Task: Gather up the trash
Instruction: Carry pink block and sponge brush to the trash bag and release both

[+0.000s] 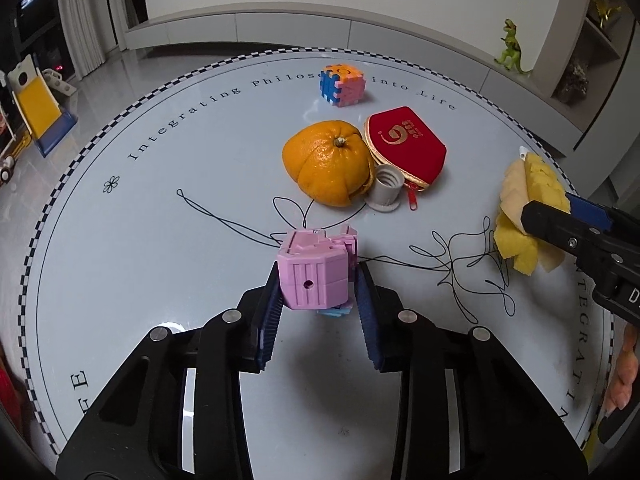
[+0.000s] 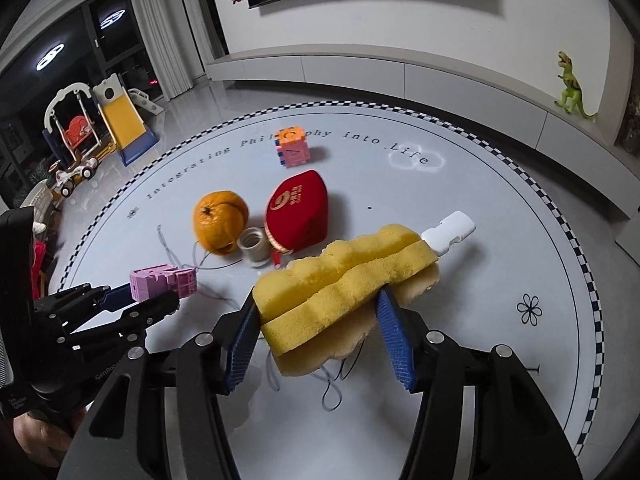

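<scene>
My left gripper (image 1: pixel 318 280) is shut on a pink plastic block toy (image 1: pixel 314 270) and holds it just above the round table; it also shows in the right wrist view (image 2: pixel 164 282). My right gripper (image 2: pixel 316 304) is shut on a yellow sponge (image 2: pixel 340 280) with a white handle (image 2: pixel 448 232), held over the table's right side; the sponge also shows in the left wrist view (image 1: pixel 524 208). A tangled black thread (image 1: pixel 460 264) lies on the table between the two grippers. An orange peel (image 1: pixel 326 160) and a grey threaded cap (image 1: pixel 384 192) lie mid-table.
A red zip pouch (image 1: pixel 408 144) lies beside the peel. A multicoloured foam cube (image 1: pixel 342 84) stands further back. The white round table (image 1: pixel 120 280) has a chequered rim. A green dinosaur (image 1: pixel 510 48) stands on the far ledge. A child's slide (image 2: pixel 120 120) is on the floor at left.
</scene>
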